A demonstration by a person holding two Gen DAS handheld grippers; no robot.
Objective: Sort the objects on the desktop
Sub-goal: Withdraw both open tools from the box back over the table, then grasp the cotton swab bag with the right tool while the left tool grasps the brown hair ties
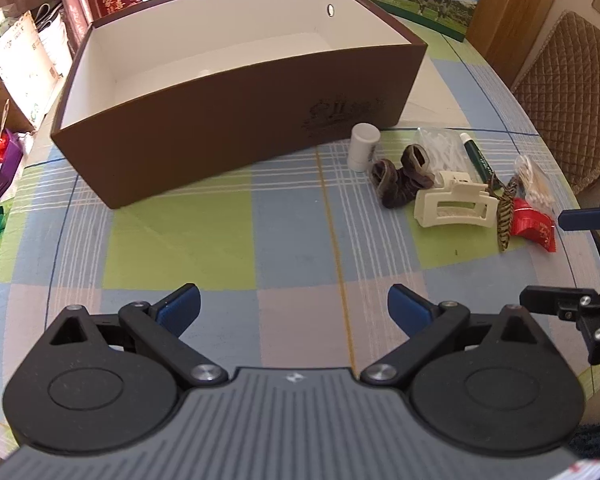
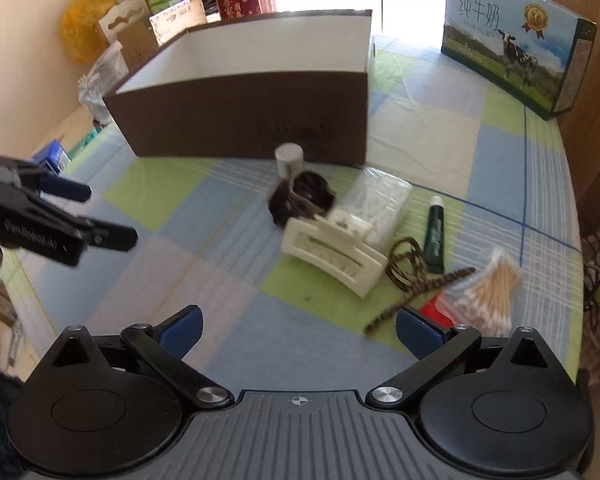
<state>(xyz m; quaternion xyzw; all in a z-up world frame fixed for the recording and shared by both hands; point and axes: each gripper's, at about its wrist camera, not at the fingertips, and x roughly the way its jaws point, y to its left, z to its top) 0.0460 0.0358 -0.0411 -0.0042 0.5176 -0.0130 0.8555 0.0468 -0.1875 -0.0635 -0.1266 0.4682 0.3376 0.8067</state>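
Observation:
A brown box [image 1: 236, 120] with a white, empty inside stands on the checked tablecloth; it also shows in the right wrist view [image 2: 244, 120]. To its right lies a heap: a white bottle [image 1: 363, 146], a brown scrunchie [image 1: 400, 180], a cream hair claw [image 1: 454, 204], a green tube [image 1: 478, 158], a patterned hair clip [image 1: 505, 216], a red packet [image 1: 536, 226] and a bag of cotton swabs [image 2: 490, 284]. My left gripper [image 1: 294, 306] is open over bare cloth, near the box. My right gripper [image 2: 298, 328] is open just before the hair claw [image 2: 332, 258].
A milk carton box [image 2: 516, 40] stands at the table's far right. A quilted chair [image 1: 568, 96] is beyond the right edge. Boxes and bags [image 2: 140, 32] crowd the far left. The table edge curves close on the right.

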